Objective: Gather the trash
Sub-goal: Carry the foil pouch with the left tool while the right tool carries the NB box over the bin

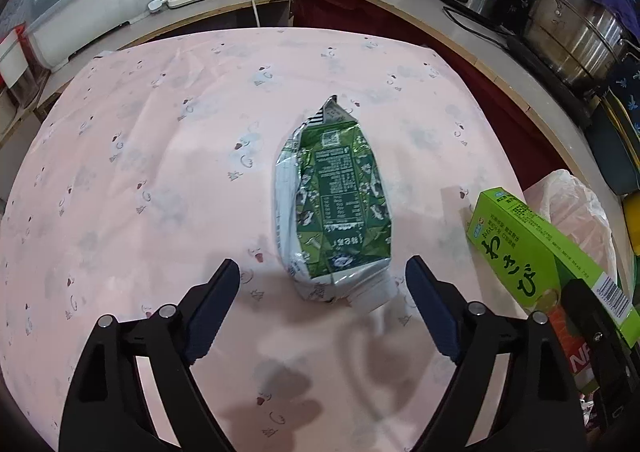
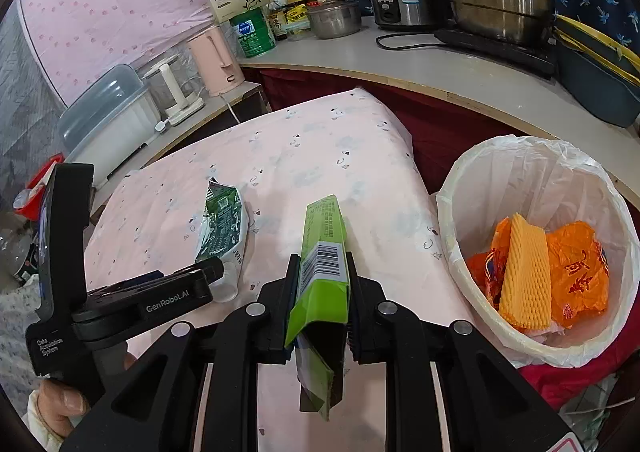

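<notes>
Holding a green box (image 2: 322, 276) pinched between its pads, the right gripper (image 2: 320, 284) is ready to carry it to the bin. The left gripper (image 1: 322, 280) stands spread wide, nothing between its fingers, just before a crumpled green packet (image 1: 334, 204) on the pink bench (image 1: 160, 172). I judge it must close on the packet's near end. Right of the right gripper, the lined bin (image 2: 452, 220) contains orange wrappers (image 2: 576, 272) and yellow foam netting (image 2: 524, 276).
</notes>
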